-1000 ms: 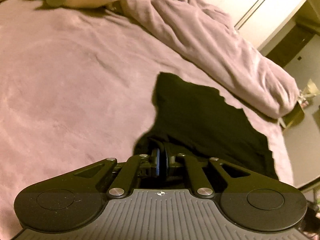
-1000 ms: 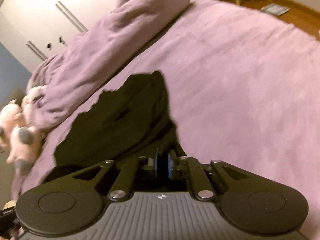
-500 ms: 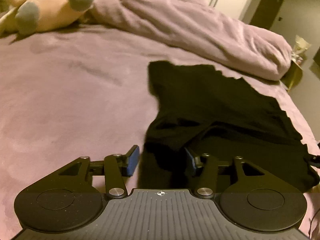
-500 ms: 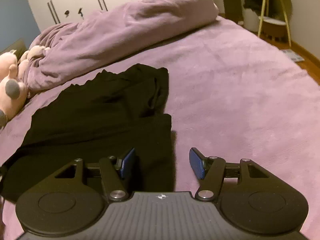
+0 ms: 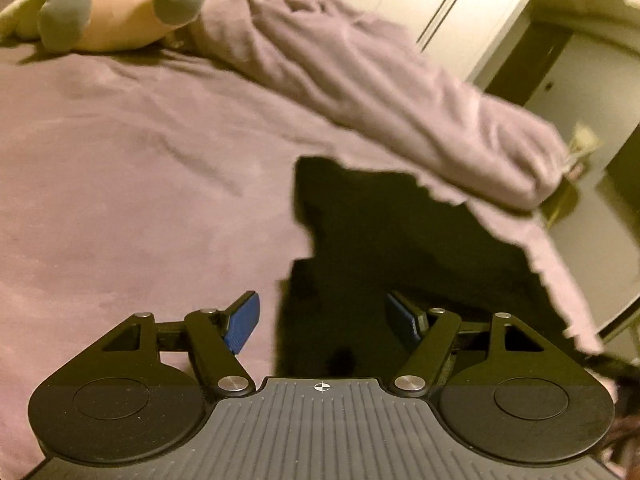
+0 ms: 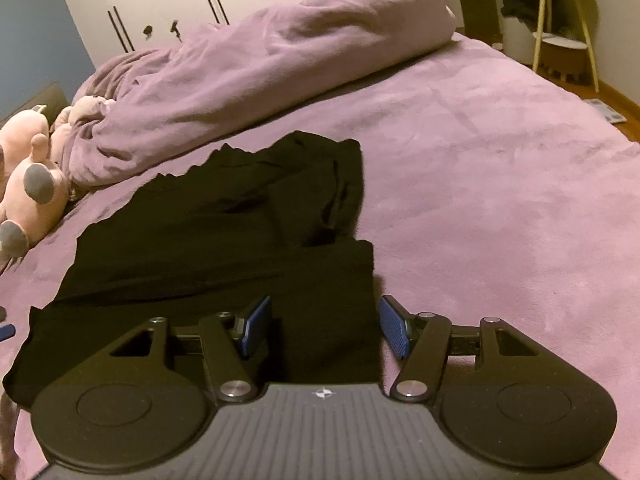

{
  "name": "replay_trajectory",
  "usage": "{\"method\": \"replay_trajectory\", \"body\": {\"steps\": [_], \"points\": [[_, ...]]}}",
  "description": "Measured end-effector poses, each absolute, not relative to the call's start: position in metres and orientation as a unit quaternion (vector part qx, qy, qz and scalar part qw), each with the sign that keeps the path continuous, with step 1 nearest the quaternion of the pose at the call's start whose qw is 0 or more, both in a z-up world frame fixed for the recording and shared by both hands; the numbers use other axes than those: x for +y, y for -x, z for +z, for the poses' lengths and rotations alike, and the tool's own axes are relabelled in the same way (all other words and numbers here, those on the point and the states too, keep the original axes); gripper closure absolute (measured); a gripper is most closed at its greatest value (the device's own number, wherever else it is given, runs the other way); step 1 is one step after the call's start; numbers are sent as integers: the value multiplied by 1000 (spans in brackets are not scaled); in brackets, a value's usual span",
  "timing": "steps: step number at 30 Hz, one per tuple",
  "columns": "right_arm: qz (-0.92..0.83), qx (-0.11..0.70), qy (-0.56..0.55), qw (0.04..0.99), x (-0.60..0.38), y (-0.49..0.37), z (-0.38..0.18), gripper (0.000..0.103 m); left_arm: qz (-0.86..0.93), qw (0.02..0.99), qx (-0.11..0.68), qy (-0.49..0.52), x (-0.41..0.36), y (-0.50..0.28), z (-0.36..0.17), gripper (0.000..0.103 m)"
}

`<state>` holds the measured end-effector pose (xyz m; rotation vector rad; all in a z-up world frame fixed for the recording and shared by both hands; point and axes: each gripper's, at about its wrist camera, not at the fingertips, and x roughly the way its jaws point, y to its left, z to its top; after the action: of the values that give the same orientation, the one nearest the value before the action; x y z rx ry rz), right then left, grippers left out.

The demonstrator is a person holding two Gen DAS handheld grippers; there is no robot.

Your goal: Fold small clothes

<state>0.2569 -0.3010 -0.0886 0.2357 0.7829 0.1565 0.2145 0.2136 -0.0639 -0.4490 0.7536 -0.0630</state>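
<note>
A black garment (image 6: 224,236) lies spread on the purple bed, with its near part folded over itself. It also shows in the left wrist view (image 5: 400,240). My left gripper (image 5: 322,322) is open and empty, just over the garment's near left corner. My right gripper (image 6: 324,330) is open and empty, over the garment's near right corner, its jaws either side of the folded edge. Neither gripper holds cloth.
A rumpled purple duvet (image 6: 260,64) lies along the far side of the bed (image 6: 500,184). A pink plush toy (image 6: 28,184) lies at the head end, also in the left wrist view (image 5: 104,8). White wardrobe doors (image 6: 160,4) and a small stand (image 6: 560,40) lie beyond.
A second ago both grippers were shut on the garment's corners. Both have opened and let go; the cloth now lies folded on the bed. Both grippers have lifted back a little.
</note>
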Motion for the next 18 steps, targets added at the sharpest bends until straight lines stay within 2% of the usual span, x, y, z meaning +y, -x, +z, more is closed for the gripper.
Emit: {"method": "replay_trajectory", "body": {"steps": [4, 7, 10, 14, 16, 18], "points": [[78, 383, -106, 914, -298, -260, -89, 44, -43, 898, 385, 209, 205, -228, -75, 31], [81, 397, -102, 909, -297, -265, -92, 43, -47, 895, 388, 212, 199, -235, -78, 38], [82, 398, -105, 908, -300, -268, -95, 43, -34, 897, 390, 205, 195, -238, -79, 47], [78, 390, -85, 914, -297, -271, -94, 44, -15, 901, 388, 191, 192, -238, -79, 68], [79, 383, -83, 917, -297, -271, -93, 51, -6, 902, 391, 185, 192, -239, -79, 75], [68, 384, -81, 917, -296, -272, -93, 67, -3, 903, 390, 182, 192, -238, -77, 84]]}}
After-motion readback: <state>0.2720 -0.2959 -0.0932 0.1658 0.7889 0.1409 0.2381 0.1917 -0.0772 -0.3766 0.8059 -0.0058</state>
